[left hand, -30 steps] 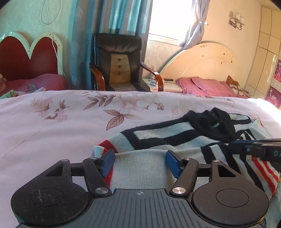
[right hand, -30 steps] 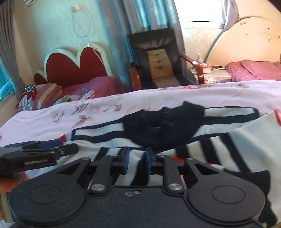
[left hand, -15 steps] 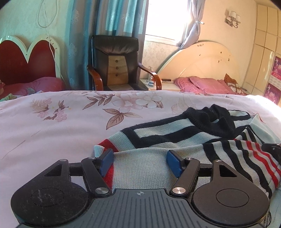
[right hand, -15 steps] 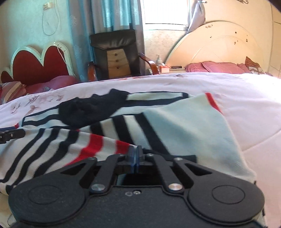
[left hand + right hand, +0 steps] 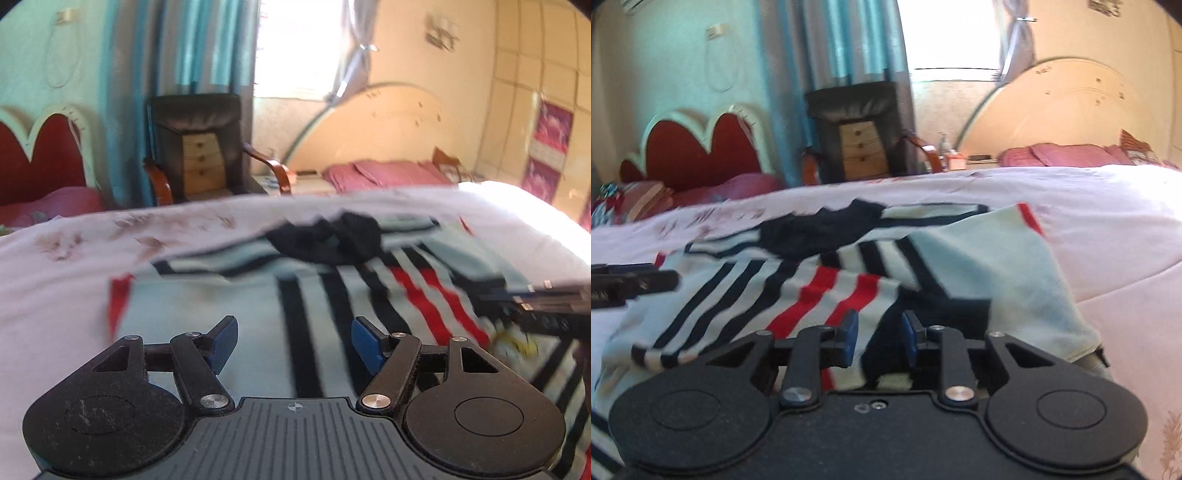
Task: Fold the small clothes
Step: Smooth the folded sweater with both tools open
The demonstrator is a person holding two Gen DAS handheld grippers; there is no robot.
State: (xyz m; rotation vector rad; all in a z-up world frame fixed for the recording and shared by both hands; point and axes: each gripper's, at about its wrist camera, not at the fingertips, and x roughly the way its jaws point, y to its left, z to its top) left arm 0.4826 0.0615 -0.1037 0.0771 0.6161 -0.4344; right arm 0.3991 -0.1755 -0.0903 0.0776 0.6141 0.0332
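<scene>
sweater point(image 5: 979, 266) lies on the bed point(image 5: 1108, 229), both sides already turned in over the middle, black collar point(image 5: 332, 240) at the far end. looks like mid-fold, between grips. left gripper point(image 5: 293, 341) released, jaws wide, over the pale knit, nothing pinched. right gripper point(image 5: 877, 338) jaws opening, near hem between them, pads not pressing. next move, my guess: grab the near hem with both and carry it toward the collar, keeping the layers flat.
</scene>
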